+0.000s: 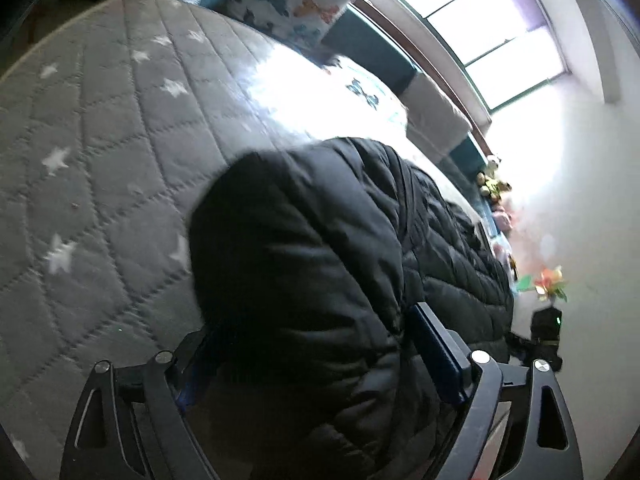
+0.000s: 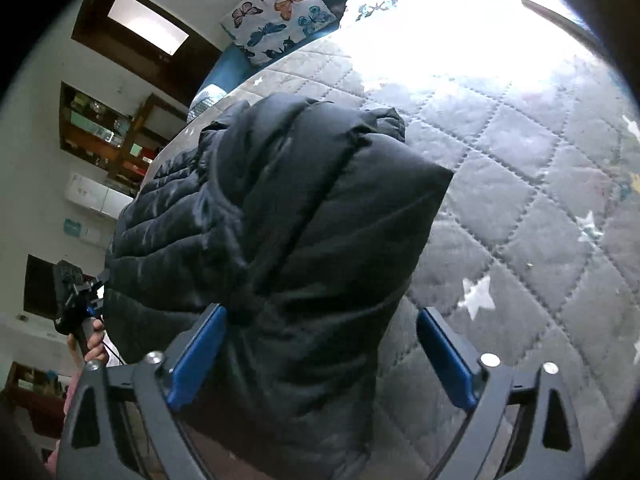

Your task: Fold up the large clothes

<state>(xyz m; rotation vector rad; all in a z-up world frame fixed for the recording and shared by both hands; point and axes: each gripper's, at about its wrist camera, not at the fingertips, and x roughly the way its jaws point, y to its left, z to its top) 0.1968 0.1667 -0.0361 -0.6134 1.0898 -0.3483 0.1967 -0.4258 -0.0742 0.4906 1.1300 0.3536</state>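
Black puffer jacket [image 1: 320, 264] lies bunched on grey quilted bedspread [image 1: 100, 128] w/ white stars, near edge of bed.

Left gripper [image 1: 312, 344]: jaws spread wide, released. A bulging sleeve/fold of jacket sits between the blue pads; right pad [image 1: 434, 348] is just beside the fabric, left pad mostly hidden behind it, so no clamp.

Right gripper [image 2: 320, 344]: jaws also wide, released. Jacket fold lies between them, touching left pad [image 2: 200, 356]; right pad [image 2: 444, 360] stands clear, bedspread showing in the gap.

Butterfly-print pillow [image 2: 280, 16] at far end of bed. In right wrist view, left gripper & a hand [image 2: 94, 344] on its handle show far left, beside jacket edge. Bright window [image 1: 480, 20] far right in left wrist view.
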